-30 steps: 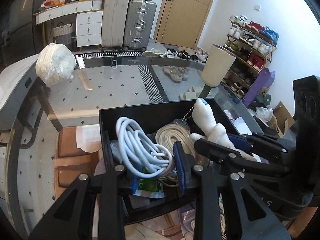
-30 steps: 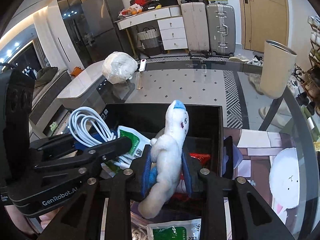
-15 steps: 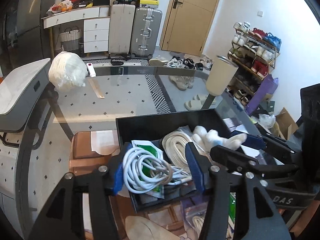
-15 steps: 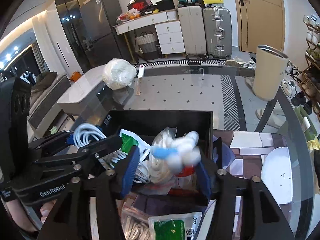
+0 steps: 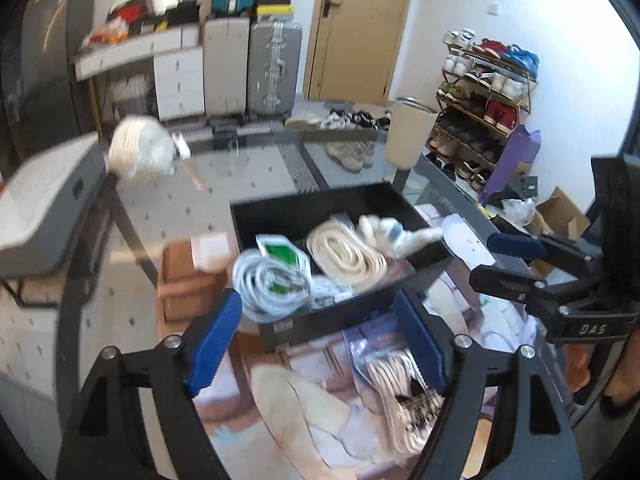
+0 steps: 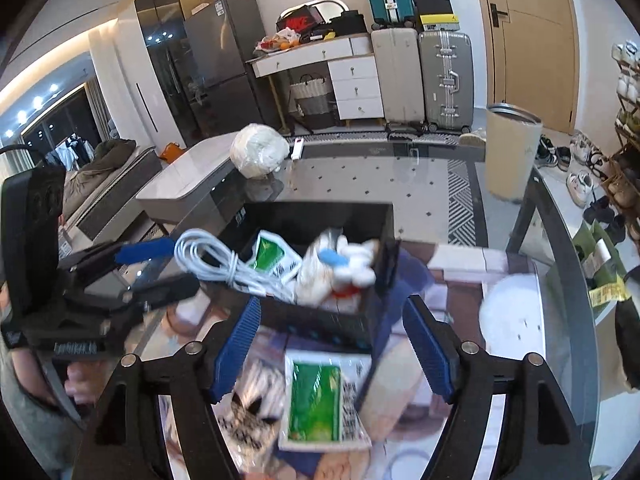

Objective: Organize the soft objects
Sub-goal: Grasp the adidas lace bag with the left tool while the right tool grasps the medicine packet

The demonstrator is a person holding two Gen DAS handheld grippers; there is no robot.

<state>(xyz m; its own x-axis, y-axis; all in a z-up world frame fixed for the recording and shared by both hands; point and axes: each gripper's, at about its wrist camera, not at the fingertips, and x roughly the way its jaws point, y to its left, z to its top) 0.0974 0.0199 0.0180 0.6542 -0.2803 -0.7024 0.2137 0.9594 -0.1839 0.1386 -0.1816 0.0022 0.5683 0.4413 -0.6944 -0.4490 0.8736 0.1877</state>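
**Soft items in the black box, both claws released**

White cable bundle (image 5: 276, 284): loosely coiled, slightly blurred, draped over the near left corner of the black box (image 5: 352, 318), partly spilling past the rim. Same bundle in the right wrist view (image 6: 216, 258), loops standing up at the box's left side.

Green-and-white sachet (image 5: 282, 250): flat, tucked just behind the cable, inside the box.

Cream rope coil (image 5: 346, 254): wound in an oval, lying flat in the middle of the box.

White plush toy (image 5: 394, 232) with a blue patch: on its side in the right part of the box, touching the rope coil. Right wrist view shows it (image 6: 340, 266) tumbled against the right wall.

Box sits on the glass table (image 5: 168, 204).

Left gripper (image 5: 320, 340): jaws have just been opening, now wide apart, nothing between the blue pads; the box lies beyond them.

Right gripper (image 6: 332, 350): jaws likewise just opened, empty. Below it, outside the box, a second green sachet (image 6: 320, 400) and a bagged rope (image 6: 248, 408), blurred.
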